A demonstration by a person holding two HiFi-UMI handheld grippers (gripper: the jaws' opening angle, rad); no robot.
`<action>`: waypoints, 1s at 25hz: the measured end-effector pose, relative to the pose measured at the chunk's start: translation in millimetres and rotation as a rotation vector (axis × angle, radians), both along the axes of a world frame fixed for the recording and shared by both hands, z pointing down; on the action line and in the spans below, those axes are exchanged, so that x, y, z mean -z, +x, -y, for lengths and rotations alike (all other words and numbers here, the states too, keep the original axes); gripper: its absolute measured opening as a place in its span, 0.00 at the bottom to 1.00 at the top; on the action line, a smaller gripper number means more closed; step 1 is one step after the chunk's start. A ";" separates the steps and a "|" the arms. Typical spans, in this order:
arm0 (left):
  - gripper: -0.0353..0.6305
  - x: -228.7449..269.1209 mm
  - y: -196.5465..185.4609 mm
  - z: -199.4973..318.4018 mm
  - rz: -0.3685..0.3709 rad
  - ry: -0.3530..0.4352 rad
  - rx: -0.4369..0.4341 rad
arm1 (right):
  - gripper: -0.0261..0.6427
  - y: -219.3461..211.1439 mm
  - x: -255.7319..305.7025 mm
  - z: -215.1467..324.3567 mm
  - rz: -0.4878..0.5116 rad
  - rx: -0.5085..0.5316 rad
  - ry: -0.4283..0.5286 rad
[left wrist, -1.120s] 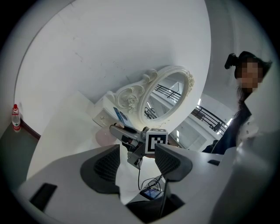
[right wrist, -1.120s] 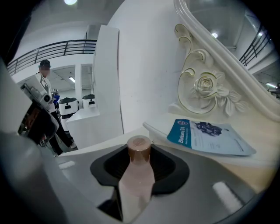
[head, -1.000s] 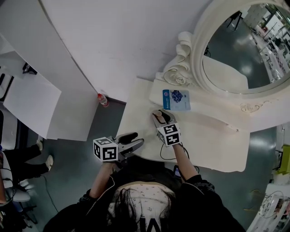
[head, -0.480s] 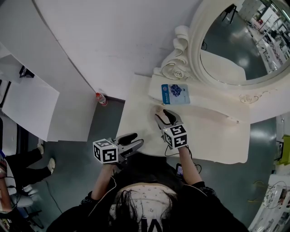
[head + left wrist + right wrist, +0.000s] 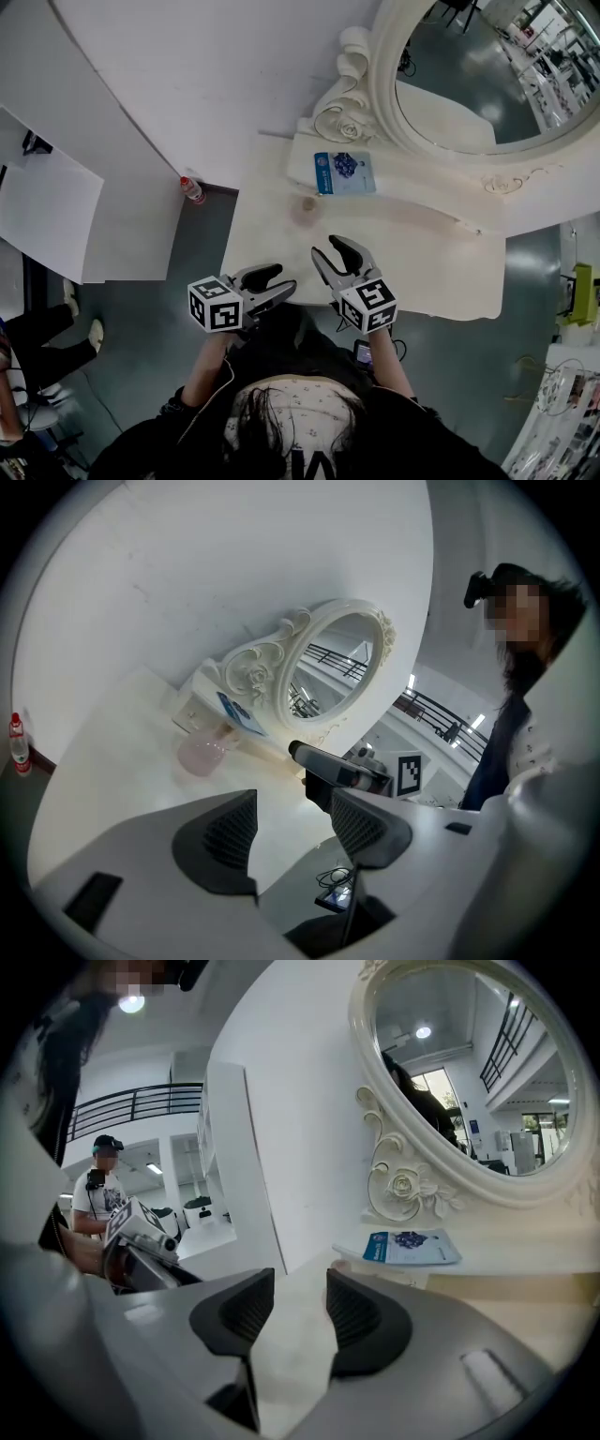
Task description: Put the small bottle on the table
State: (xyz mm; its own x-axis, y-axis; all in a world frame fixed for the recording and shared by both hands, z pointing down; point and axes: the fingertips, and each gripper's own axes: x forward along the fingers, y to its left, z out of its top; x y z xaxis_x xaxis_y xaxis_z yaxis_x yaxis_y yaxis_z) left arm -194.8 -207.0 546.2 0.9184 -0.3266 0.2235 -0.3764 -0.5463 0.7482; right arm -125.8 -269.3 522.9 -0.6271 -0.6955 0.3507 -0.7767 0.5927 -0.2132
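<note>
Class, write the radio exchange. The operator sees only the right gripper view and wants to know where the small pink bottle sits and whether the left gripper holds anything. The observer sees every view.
Operator: My right gripper has just been opening its tongs, and nothing is between them. I can hardly make out the small bottle. Where is it?
Observer: The head view shows it resting on the table, in front of the blue booklet and apart from your tongs.
Operator: Does the left gripper hold anything?
Observer: No. Its own view shows its tongs apart with nothing between them.
</note>
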 end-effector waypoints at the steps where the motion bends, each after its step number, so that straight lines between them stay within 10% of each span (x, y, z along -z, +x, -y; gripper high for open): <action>1: 0.42 1.5 3.6 -1.1 -0.001 0.005 -0.001 | 0.31 1.4 3.6 -6.9 0.004 0.006 0.006; 14: 0.40 60.6 36.2 -49.9 -0.139 0.069 0.161 | 0.15 43.9 40.4 -122.2 0.025 0.074 0.122; 25: 0.40 71.5 54.4 -170.9 -0.094 0.126 0.268 | 0.08 62.1 52.3 -257.7 0.002 0.200 0.198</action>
